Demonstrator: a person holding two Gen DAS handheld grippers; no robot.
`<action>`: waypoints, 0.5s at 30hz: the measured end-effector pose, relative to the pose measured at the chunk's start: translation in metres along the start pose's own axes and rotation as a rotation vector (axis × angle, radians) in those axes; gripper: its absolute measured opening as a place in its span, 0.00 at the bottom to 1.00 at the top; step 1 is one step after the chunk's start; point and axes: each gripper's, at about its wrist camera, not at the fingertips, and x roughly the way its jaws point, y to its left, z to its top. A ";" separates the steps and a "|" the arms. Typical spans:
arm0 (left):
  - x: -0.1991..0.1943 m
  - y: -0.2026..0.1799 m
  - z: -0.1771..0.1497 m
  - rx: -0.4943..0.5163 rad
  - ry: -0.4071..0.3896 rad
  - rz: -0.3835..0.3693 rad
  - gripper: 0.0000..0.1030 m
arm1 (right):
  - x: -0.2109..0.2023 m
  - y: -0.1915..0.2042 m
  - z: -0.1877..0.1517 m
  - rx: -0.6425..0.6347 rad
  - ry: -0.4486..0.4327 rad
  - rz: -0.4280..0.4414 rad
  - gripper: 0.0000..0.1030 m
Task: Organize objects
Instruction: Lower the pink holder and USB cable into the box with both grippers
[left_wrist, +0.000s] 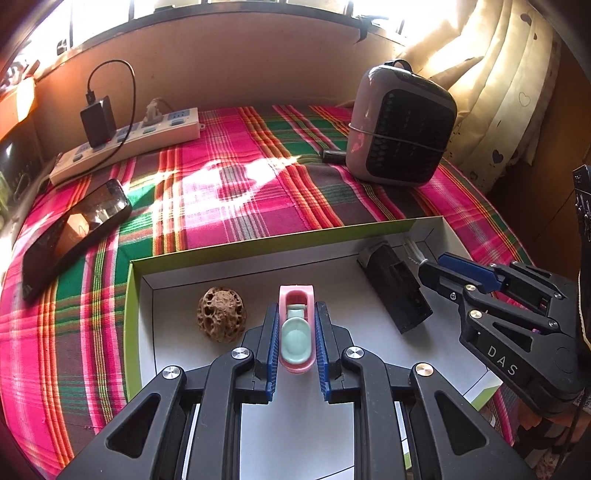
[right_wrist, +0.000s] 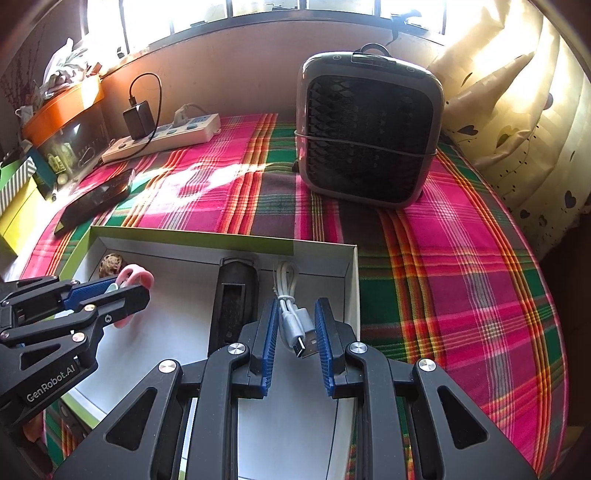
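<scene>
Shown between the pads of the left gripper (left_wrist: 296, 332) is a pink and mint toy toilet (left_wrist: 296, 328), clamped and held over the floor of the green-rimmed white box (left_wrist: 207, 256). A bundled white USB cable (right_wrist: 293, 321) is likewise pinched in the right gripper (right_wrist: 295, 328), near the box's right wall. Placement is judged to be the step in hand; lowering and release beside the walnut (left_wrist: 221, 314) and the black device (left_wrist: 397, 288) are called for next.
</scene>
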 end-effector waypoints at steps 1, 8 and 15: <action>0.001 0.001 0.000 -0.003 0.004 -0.001 0.15 | 0.001 0.001 0.000 -0.003 0.000 0.000 0.21; 0.007 0.003 0.001 -0.012 0.018 0.001 0.15 | 0.003 0.003 0.001 -0.016 -0.001 -0.009 0.21; 0.009 0.004 0.001 -0.017 0.021 -0.005 0.15 | 0.004 0.003 0.001 -0.017 -0.002 -0.002 0.21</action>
